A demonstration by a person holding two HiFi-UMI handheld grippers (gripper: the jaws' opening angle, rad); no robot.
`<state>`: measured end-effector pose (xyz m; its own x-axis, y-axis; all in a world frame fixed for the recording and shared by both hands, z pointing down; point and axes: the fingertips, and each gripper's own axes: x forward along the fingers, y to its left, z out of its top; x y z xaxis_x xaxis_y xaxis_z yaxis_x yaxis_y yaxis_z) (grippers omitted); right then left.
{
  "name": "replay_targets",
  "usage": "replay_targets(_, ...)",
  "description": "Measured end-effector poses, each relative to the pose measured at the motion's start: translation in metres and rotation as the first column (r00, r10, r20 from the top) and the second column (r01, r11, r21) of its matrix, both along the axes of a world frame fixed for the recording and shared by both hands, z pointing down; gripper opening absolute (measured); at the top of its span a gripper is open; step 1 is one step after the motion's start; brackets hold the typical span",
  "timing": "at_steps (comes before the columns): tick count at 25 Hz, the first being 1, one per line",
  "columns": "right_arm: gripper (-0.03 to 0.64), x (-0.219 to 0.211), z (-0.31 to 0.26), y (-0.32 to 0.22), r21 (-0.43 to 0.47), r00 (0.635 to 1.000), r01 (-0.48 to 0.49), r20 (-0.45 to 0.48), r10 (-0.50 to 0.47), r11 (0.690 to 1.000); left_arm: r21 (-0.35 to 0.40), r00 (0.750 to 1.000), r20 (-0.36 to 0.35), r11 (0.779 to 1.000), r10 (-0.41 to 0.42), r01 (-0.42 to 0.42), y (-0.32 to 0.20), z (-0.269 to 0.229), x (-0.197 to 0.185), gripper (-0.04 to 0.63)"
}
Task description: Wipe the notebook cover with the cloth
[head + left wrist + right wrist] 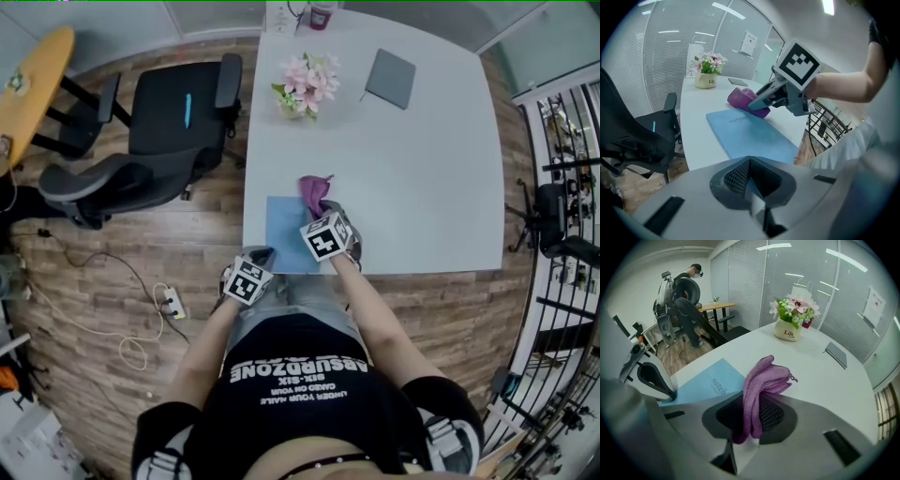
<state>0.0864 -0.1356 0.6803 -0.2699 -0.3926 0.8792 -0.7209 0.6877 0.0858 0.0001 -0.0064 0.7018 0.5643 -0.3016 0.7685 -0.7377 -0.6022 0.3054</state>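
At the near edge of the white table (pixel 422 187), the left gripper (pixel 752 187) has its jaws closed on the near left corner of the blue notebook (pixel 281 234); a thin strip of blue cover shows between them. The notebook lies flat along the table's near edge, towards the left side. Just right of it and a little farther in, the right gripper (pixel 750 423) is clamped on a purple cloth (pixel 761 380). The cloth is bunched up and sticks out past the jaw tips at the notebook's far right corner. Farther back on the table, well apart from the notebook, a pot of pink flowers (pixel 305 89) stands to the left. A flat grey pad (pixel 390 78) lies to its right. A black office chair (pixel 159 131) stands on the floor left of the table.
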Motion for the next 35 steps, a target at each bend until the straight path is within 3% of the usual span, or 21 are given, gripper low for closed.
replay_targets(13,0.088,-0.017,0.0,0.003,-0.019,0.995,0.076,-0.06,-0.077,0.997,-0.016,0.999,-0.02,0.999,0.029,-0.029,0.001,-0.002,-0.001,0.017)
replay_targets(21,0.087,-0.069,-0.003,0.011,-0.054,0.989,0.147,0.026,-0.146,0.988,-0.032,0.999,-0.036,0.999,0.021,-0.022,0.0,0.0,-0.001,0.016)
replay_targets(35,0.089,-0.108,-0.001,0.022,-0.089,0.974,0.199,0.125,-0.188,0.976,-0.028,0.999,-0.038,0.999,0.022,-0.024,0.0,0.0,-0.002,0.017)
